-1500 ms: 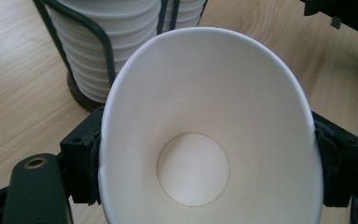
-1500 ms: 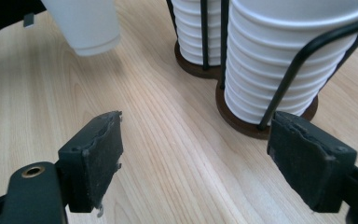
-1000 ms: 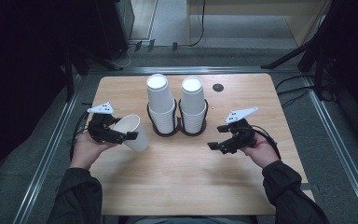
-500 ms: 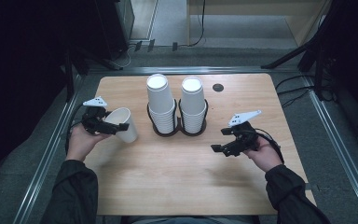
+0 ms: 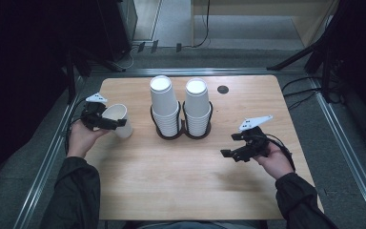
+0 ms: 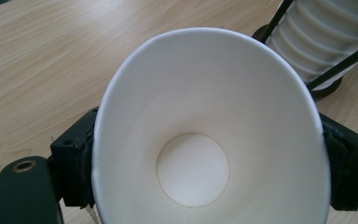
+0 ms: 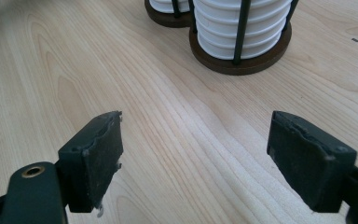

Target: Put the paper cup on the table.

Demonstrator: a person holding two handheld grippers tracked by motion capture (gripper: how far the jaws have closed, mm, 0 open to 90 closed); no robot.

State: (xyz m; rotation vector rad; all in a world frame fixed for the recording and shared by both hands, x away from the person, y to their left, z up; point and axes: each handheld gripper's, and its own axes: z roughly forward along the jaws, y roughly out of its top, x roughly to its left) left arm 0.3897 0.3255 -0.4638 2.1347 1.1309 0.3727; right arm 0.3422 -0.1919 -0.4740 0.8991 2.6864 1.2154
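At nine o'clock on the bench (image 5: pixel 190 191), the left hand-held gripper (image 5: pixel 106 120) holds a white paper cup (image 5: pixel 119 120) by its rim, the mouth tipped toward the gripper's own camera; in the left gripper view the cup (image 6: pixel 193 172) sits between the two black pads (image 6: pixel 77 163), its rim pinched into an oval, and the jaws have just been easing open with the cup between them; the base looks close to the wood, though I cannot tell whether it touches. I judge the cup light, thin-walled and easily crushed, slippery on its waxed skin; the stiff rolled rim, or the wall just below it, is the place to take hold, and gently. At four o'clock the right hand-held gripper (image 5: pixel 233 152) hovers over bare wood, jaws wide and empty (image 7: pixel 193 158). At twelve o'clock two stacks of inverted cups (image 5: pixel 164 107) stand in a black wire holder (image 5: pixel 183 131) on dark round bases; the nearer stack lies just beside the held cup, toward three o'clock of it, and could be knocked by a sideways swing; a small dark disc (image 5: pixel 223 89) sits well apart at one o'clock.
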